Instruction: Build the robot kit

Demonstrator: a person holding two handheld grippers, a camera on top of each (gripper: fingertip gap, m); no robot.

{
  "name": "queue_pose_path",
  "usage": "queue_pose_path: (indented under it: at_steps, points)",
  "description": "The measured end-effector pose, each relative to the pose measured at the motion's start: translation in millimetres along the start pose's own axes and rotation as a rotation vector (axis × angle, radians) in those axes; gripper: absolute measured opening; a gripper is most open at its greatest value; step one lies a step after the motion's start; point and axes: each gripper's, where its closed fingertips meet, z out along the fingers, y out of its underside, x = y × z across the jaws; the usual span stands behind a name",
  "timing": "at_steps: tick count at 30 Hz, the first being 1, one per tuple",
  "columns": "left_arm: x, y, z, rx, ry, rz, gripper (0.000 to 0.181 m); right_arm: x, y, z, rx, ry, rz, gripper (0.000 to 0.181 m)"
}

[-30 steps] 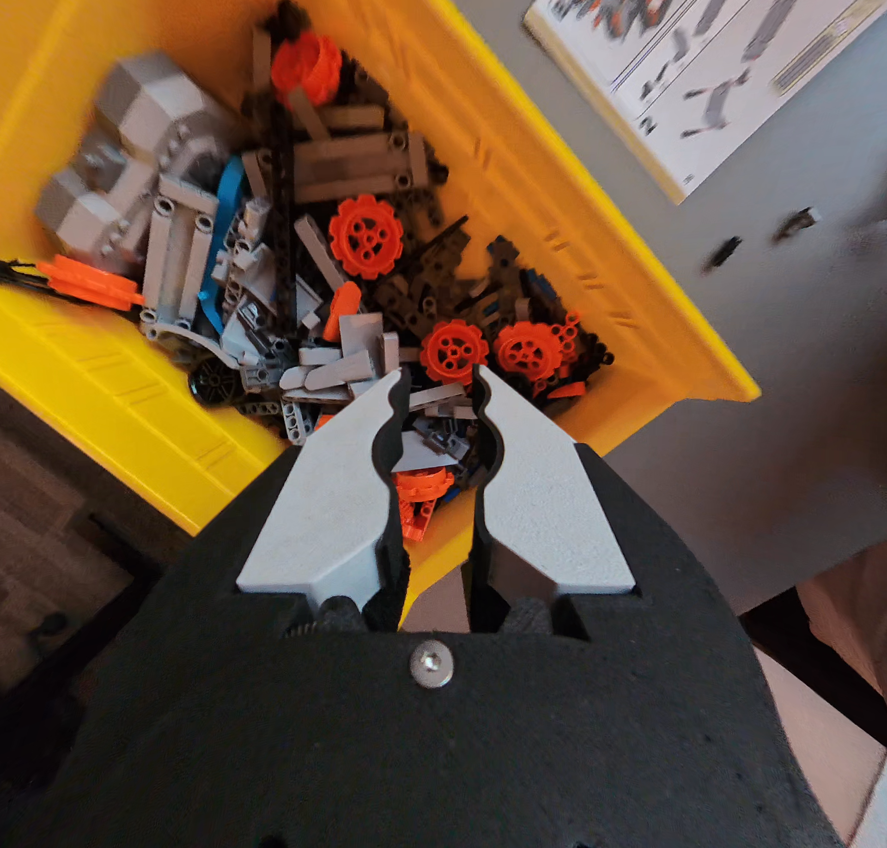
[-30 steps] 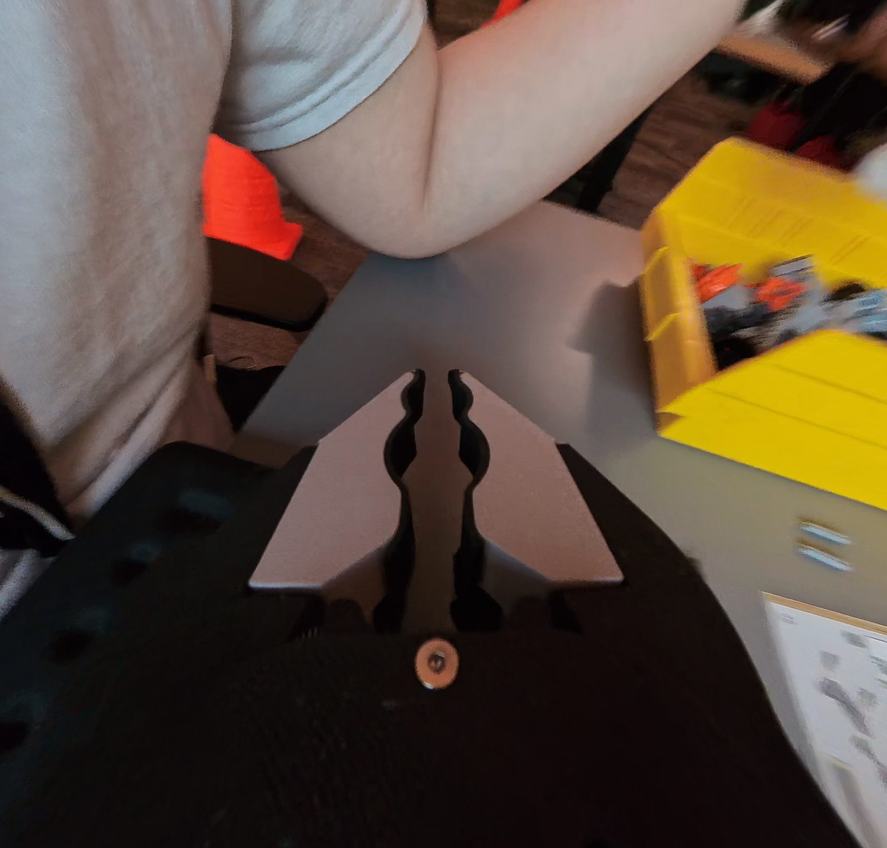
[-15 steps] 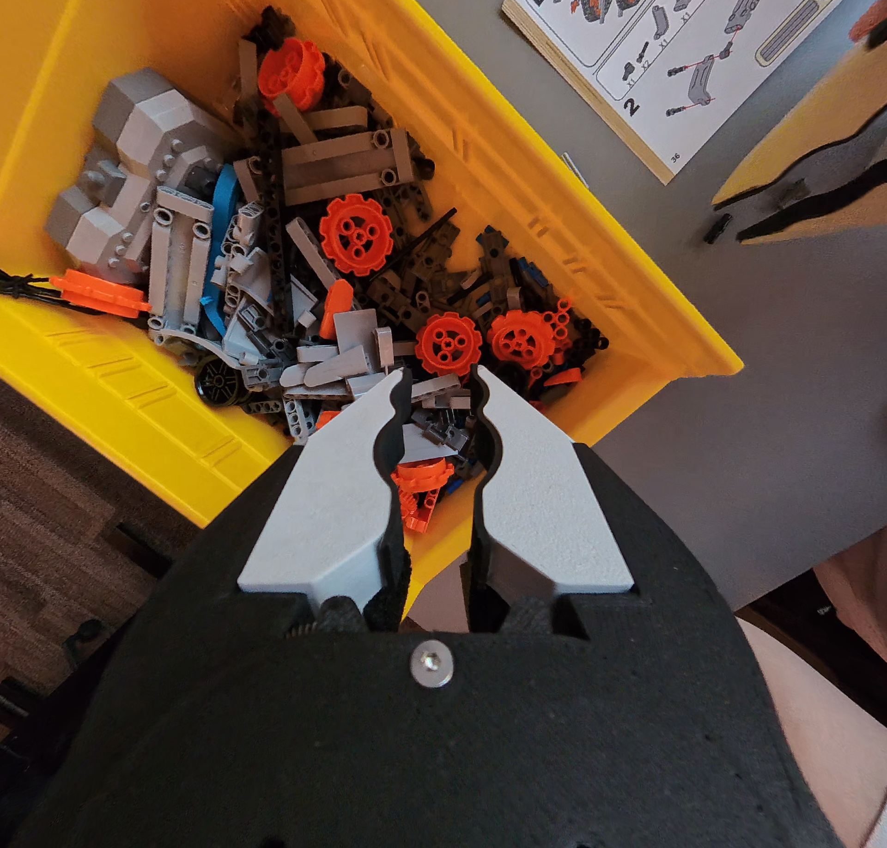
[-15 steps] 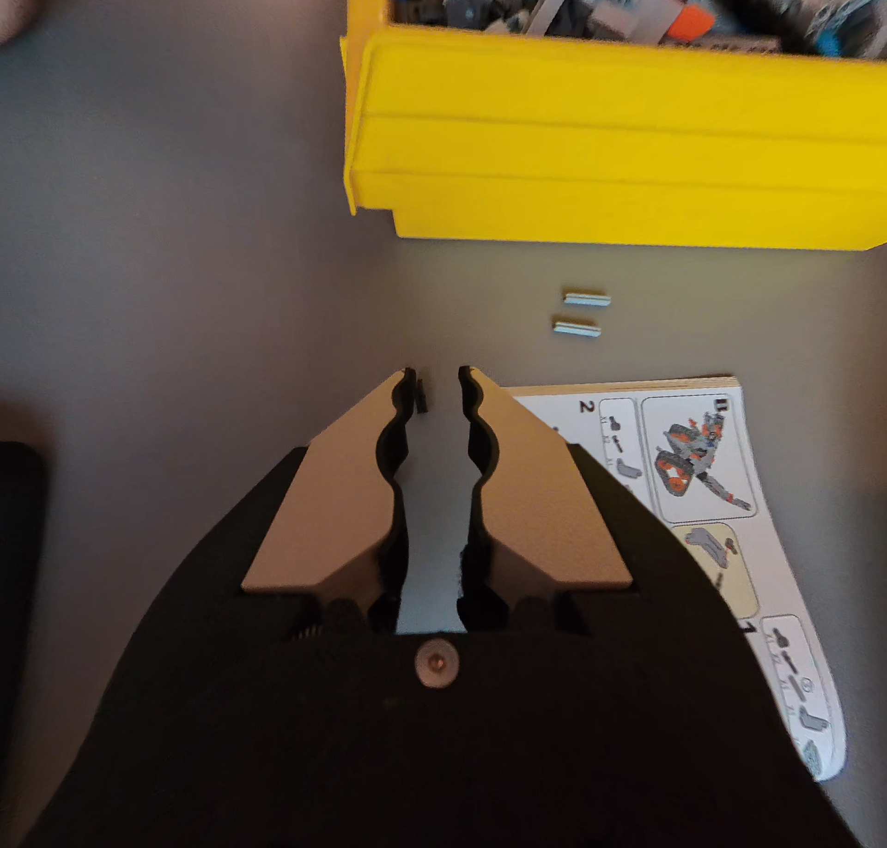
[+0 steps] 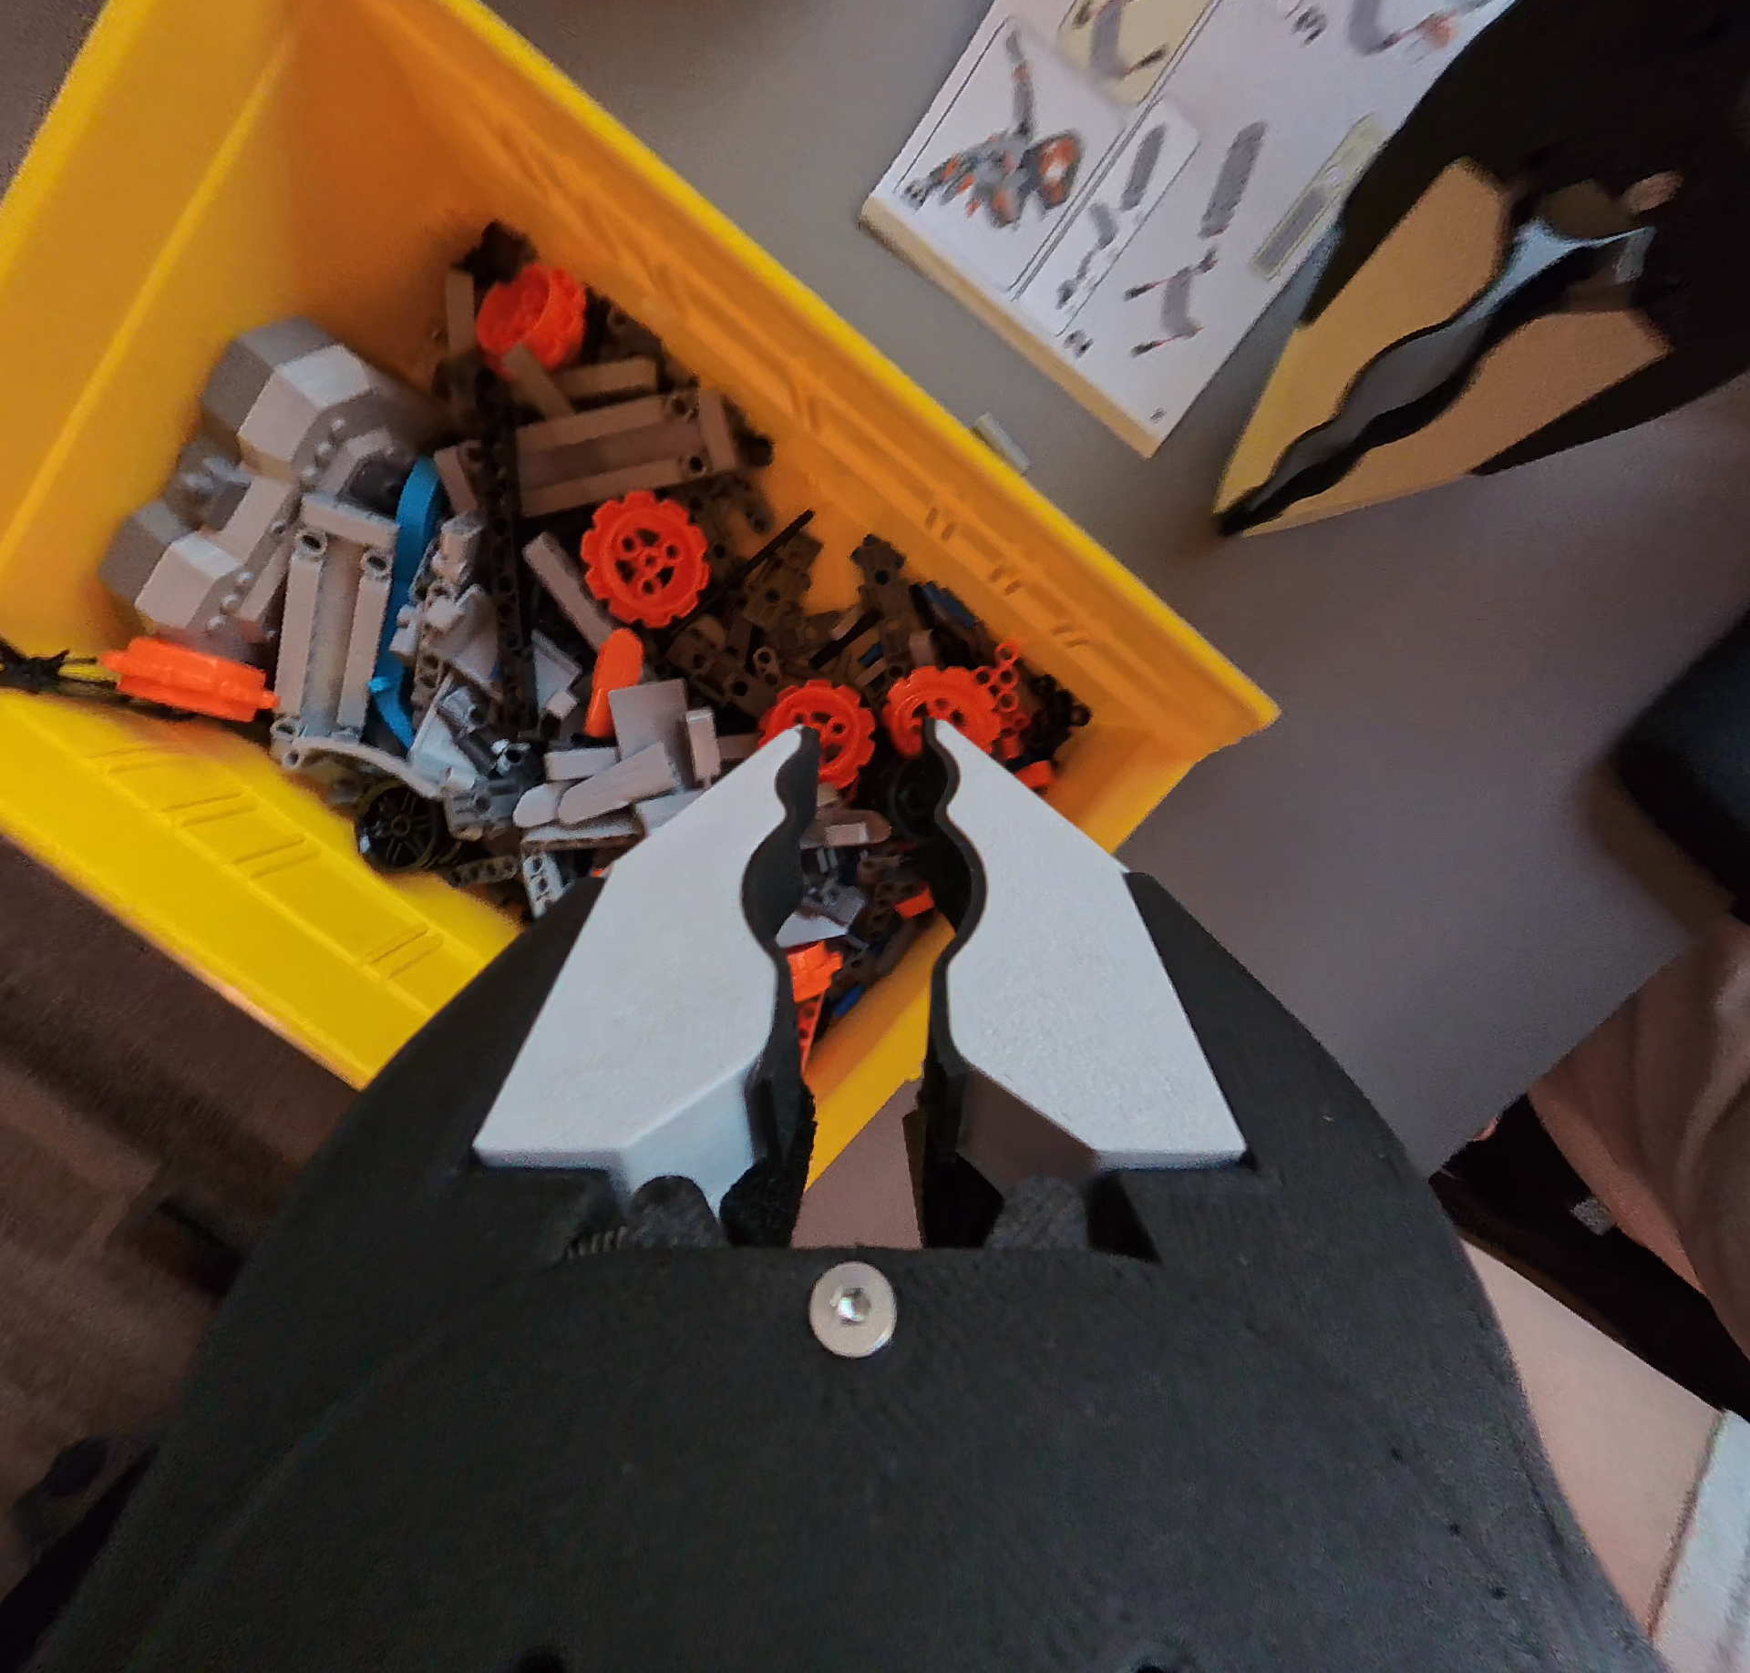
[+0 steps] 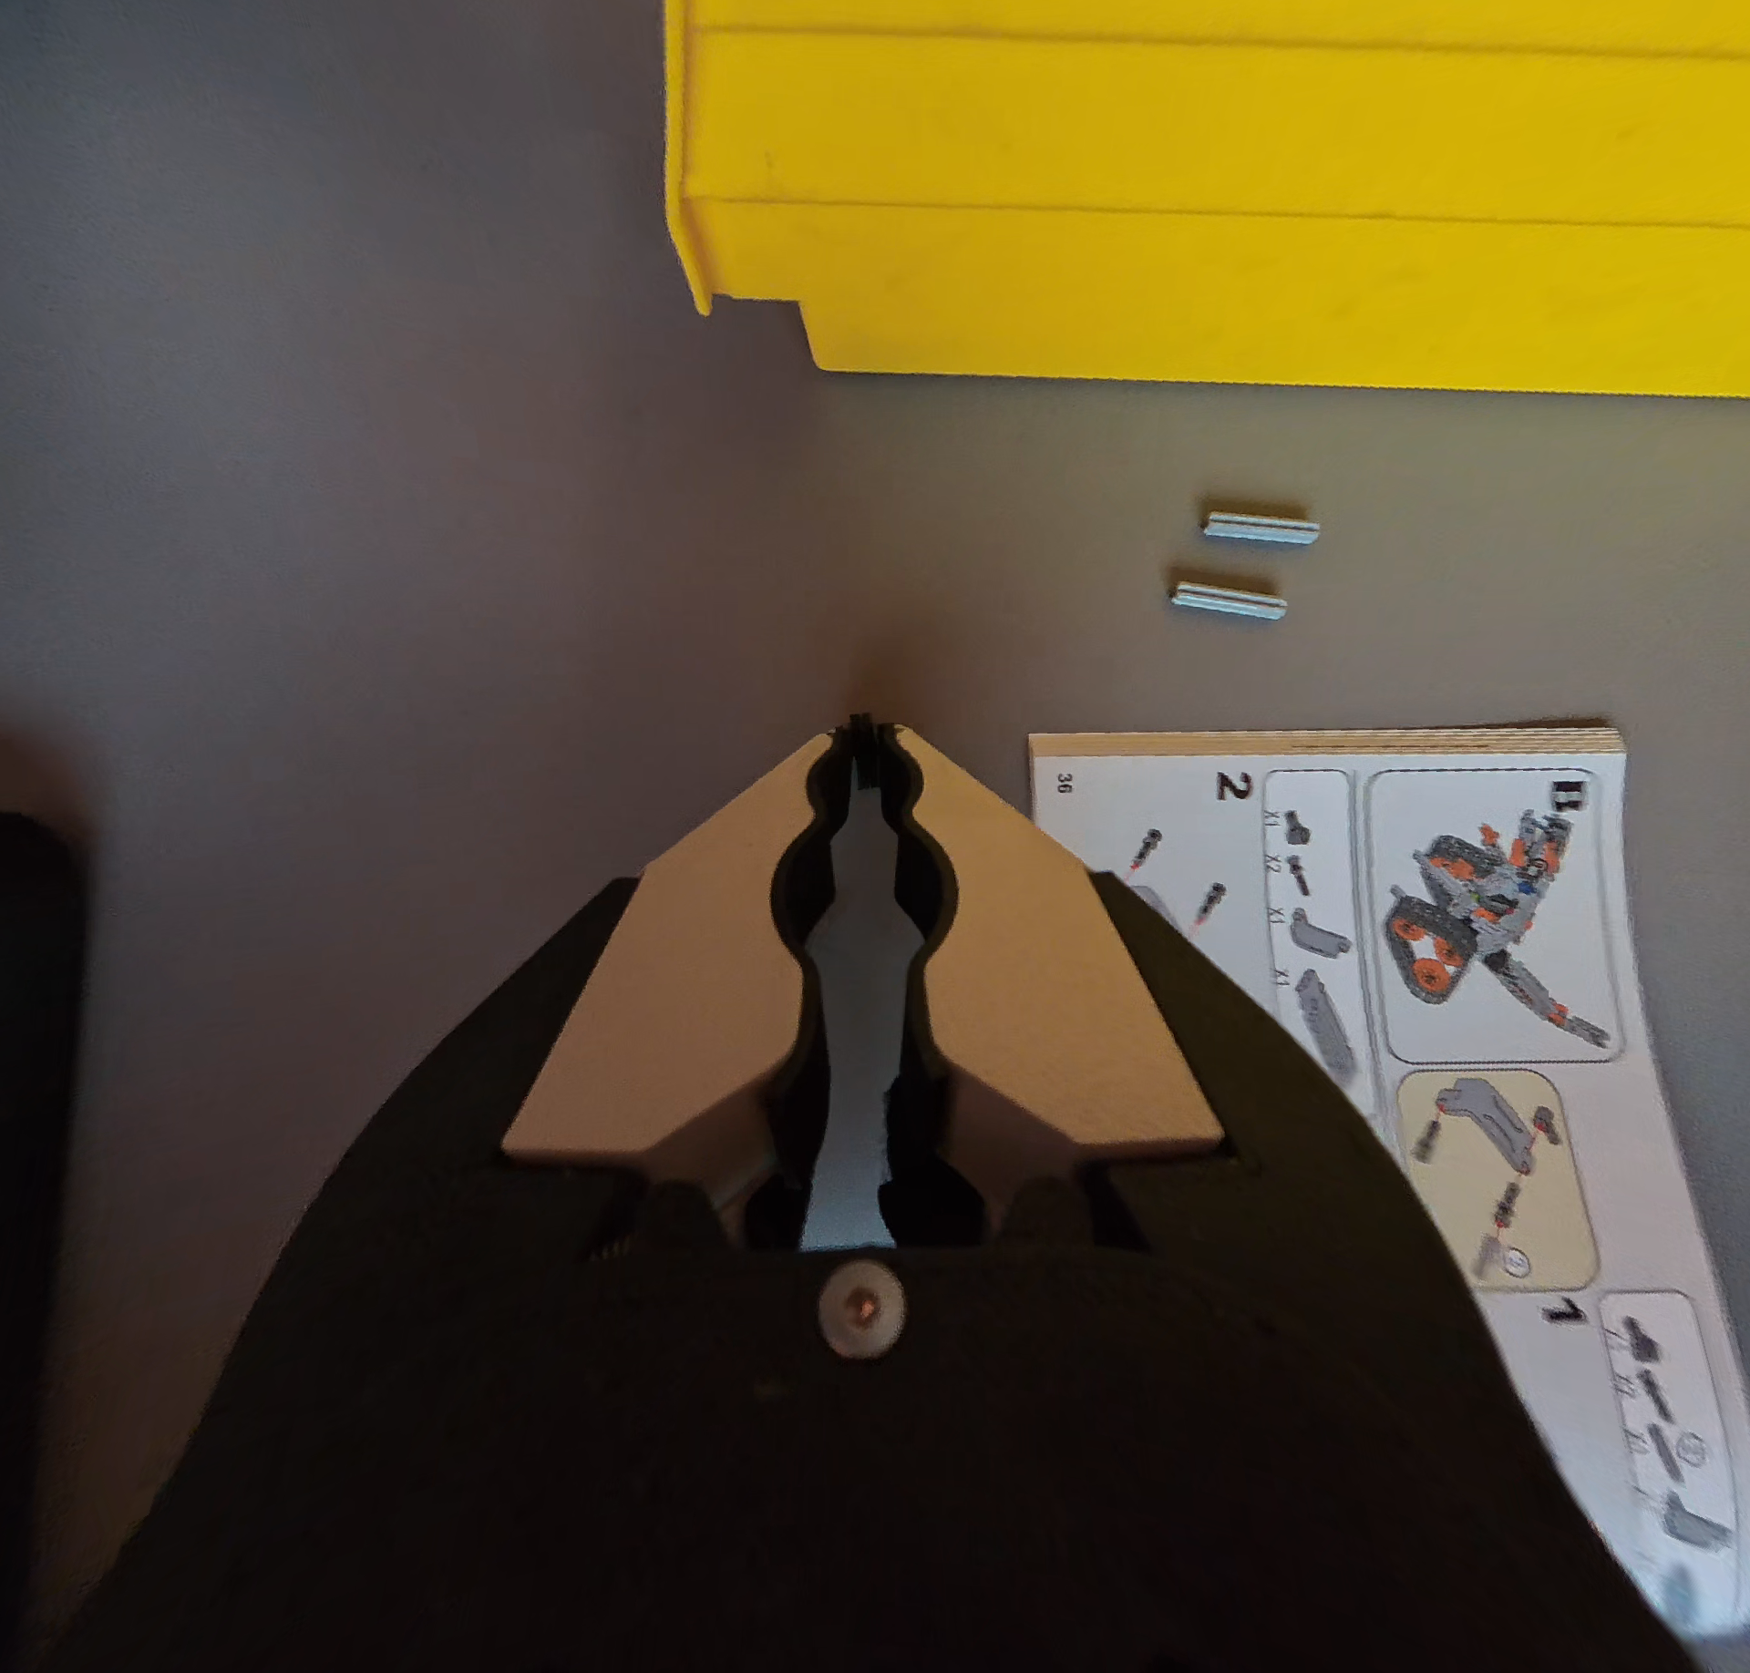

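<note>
My right gripper [image 6: 860, 740] is low over the grey table [image 6: 379, 491], and its fingertips are shut on a small black pin [image 6: 860, 757] that stands between them. It also shows in the left wrist view [image 5: 1241, 515], to the right of the bin. My left gripper [image 5: 866, 736] is open and holds nothing. It hovers over the near corner of a yellow bin [image 5: 852, 378] full of grey, black and orange building pieces, with two orange toothed wheels [image 5: 819, 728] just past its fingertips.
Two short grey axles [image 6: 1259, 527] [image 6: 1228, 597] lie on the table between the bin's side wall [image 6: 1184, 160] and an open instruction booklet [image 6: 1420, 965]. The booklet also shows in the left wrist view [image 5: 1136, 160]. A dark object [image 6: 28, 965] sits at the left edge. Spacing between my two grippers at the tips: around 15 cm.
My right gripper swung from facing a person's arm down to the table, opened beside the small black pin, then shut on it. My left gripper stayed over the bin, jaws slightly narrower.
</note>
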Motion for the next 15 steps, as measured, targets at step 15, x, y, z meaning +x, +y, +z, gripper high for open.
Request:
queue_pose_path:
  at_steps: [15]
  points:
    - [29.1, -40.5, -41.6, 0.333, 0.383, -0.160, 0.052, 47.8, -150.2, -96.0, 0.499, 0.518, -0.293, 0.004]
